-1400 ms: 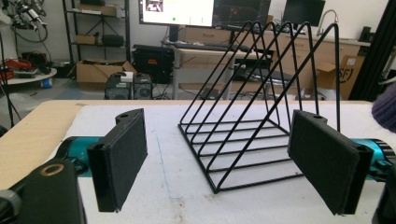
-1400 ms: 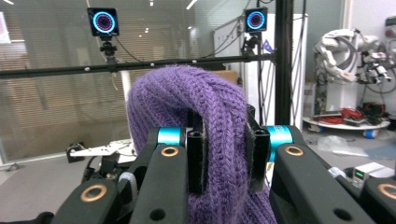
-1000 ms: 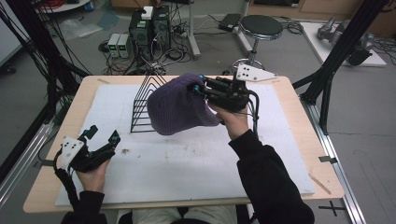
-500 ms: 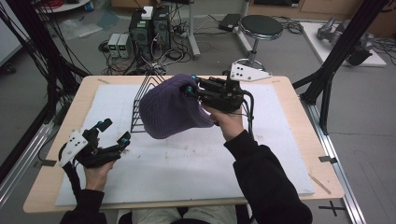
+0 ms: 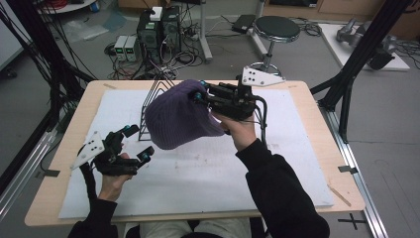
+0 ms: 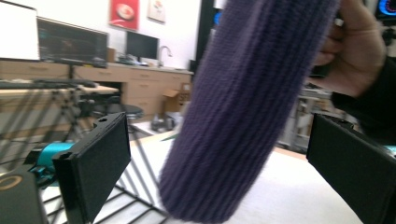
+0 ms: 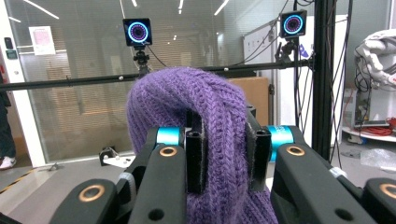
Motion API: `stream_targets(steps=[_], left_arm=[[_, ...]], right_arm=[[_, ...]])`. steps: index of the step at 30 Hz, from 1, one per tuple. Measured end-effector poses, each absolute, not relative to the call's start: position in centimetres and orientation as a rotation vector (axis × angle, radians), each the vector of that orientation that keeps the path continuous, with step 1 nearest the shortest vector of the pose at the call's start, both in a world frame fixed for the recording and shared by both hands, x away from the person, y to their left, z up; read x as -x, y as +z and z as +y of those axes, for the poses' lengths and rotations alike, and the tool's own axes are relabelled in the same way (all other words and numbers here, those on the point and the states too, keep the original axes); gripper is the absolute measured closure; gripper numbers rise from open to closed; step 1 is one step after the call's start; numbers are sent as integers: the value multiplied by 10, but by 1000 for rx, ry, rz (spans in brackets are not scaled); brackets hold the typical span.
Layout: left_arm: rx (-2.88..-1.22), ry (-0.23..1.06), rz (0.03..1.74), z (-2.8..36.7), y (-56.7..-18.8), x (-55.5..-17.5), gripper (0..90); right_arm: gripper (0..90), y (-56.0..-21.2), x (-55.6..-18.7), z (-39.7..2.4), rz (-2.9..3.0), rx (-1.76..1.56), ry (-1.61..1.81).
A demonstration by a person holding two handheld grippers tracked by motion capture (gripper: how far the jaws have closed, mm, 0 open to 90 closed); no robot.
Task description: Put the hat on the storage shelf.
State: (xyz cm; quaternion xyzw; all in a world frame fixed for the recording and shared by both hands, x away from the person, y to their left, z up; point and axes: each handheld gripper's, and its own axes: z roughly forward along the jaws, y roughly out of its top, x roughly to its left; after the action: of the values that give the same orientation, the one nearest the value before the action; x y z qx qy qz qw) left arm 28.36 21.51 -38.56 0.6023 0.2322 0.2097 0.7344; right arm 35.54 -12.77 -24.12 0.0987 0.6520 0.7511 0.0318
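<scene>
A purple ribbed knitted beanie (image 5: pixel 176 116) is held up above the middle of the table, just in front of and partly over the black wire rack (image 5: pixel 151 106) standing at the far left of the white foam mat (image 5: pixel 208 173). The right gripper (image 5: pixel 199 95) is clamped on a fold of the knit; in the right gripper view the wool is seen pinched tight between both jaws (image 7: pixel 224 154), with the rest of the hat hanging free below.

The left gripper (image 5: pixel 138 144) is held at the near left, low over the mat, and its jaws have just been opening. They now stand wide apart, and in the left gripper view the hanging beanie (image 6: pixel 247 107) lies between them but is not pressed by either pad.

The step in hand is judged to be a second grip on the lower rim of the hat, so that it can be spread and set over the rack. The rim should be taken near its edge, through one layer only if possible, and the right-hand pinch kept firm. The soft knit will sag and swing, so a slow close is advised. The rack wires should be kept clear of the jaws.
</scene>
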Motion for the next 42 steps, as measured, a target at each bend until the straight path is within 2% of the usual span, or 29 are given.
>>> stream_targets(steps=[10,13,15,18,26,27,32,42], left_arm=[[-1438,385,446,196,-383,-301,66],[-1457,385,446,195,-383,-303,95],[-1462,378,446,198,-384,-304,159],[-1471,373,414,202,-385,-304,348],[-1536,397,466,205,-386,-304,762],[-1538,396,477,206,-385,-305,785],[-1549,393,512,212,-383,-306,828],[-1485,393,534,225,-371,-315,832]], right_arm=[[748,-244,-359,-123,2031,-308,2356],[748,-244,-360,-122,2035,-309,2355],[747,-245,-361,-122,2042,-309,2356],[747,-245,-362,-122,2045,-308,2354],[747,-248,-365,-124,2056,-322,2322],[747,-249,-365,-124,2057,-325,2321],[747,-254,-368,-126,2052,-351,2315],[749,-255,-376,-130,2008,-402,2314]])
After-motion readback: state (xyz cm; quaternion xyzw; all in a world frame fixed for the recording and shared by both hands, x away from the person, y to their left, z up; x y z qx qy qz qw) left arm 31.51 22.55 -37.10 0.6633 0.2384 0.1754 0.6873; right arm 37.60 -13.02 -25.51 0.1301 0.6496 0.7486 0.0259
